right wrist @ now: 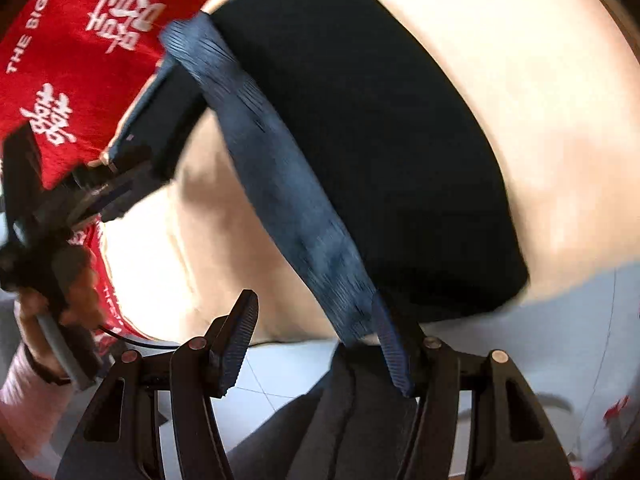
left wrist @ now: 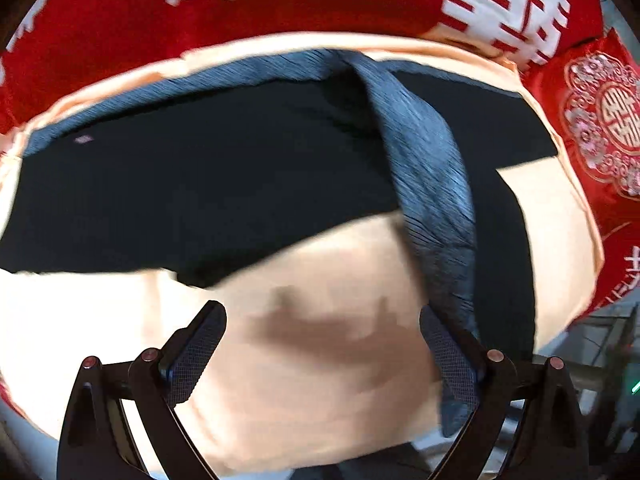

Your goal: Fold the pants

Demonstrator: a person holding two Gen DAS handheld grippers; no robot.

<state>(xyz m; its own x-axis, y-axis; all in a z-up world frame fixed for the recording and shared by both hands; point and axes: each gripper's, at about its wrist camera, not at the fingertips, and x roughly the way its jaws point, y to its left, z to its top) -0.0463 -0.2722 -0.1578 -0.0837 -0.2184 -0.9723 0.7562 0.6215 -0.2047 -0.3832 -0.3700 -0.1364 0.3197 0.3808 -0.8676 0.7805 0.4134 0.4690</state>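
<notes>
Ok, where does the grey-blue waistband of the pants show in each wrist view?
Left wrist: the waistband runs from top centre down to the right finger of the left gripper.
Right wrist: it runs diagonally from upper left to lower centre.
Shared landmark: the red cloth with white characters.

Both cameras ride low and close above the bed, each peering forward between its own fingers. Both views share the dark pants, the peach sheet and the red quilt.
</notes>
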